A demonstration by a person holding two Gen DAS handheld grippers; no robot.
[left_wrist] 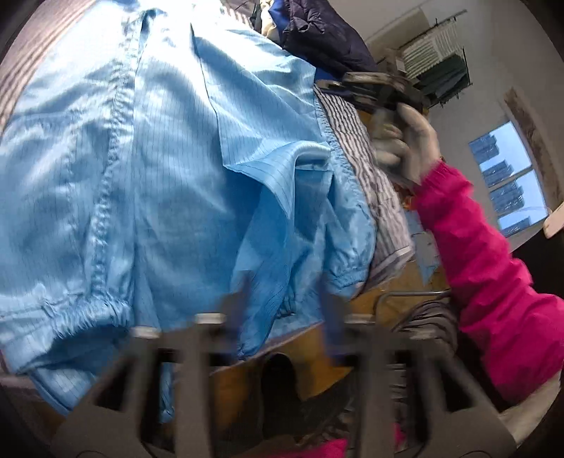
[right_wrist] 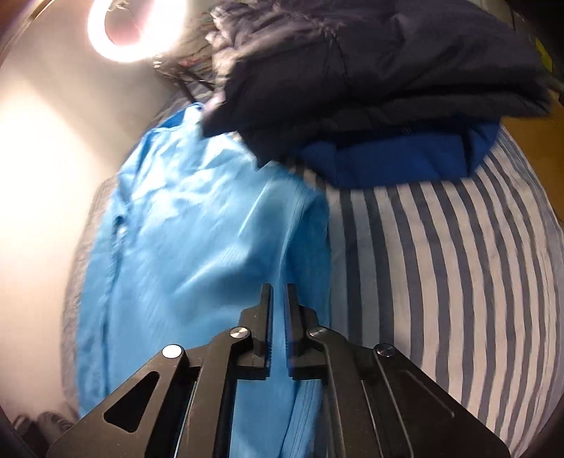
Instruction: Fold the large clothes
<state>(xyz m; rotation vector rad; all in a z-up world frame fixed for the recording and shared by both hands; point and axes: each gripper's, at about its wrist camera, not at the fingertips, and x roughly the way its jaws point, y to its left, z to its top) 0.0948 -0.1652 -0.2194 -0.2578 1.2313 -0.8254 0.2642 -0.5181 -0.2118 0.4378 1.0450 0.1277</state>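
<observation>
**Blue garment spread on the striped bed**

Left wrist: the left tongs (left_wrist: pixel 285 299) are seen blurred, jaws parted, nothing gripped, over the light blue garment (left_wrist: pixel 158 176); right wrist: the right tongs (right_wrist: pixel 278 299) are held nearly closed, empty, above the garment (right_wrist: pixel 183 246) on the striped bed (right_wrist: pixel 440 264).

Striped sheet (right_wrist: pixel 440 264) covers the bed, with a dark puffy jacket (right_wrist: pixel 370 70) piled on a royal-blue garment (right_wrist: pixel 387 158) at the far end. Ring light (right_wrist: pixel 120 31) glares; window (left_wrist: pixel 507 179) shows towers.
</observation>
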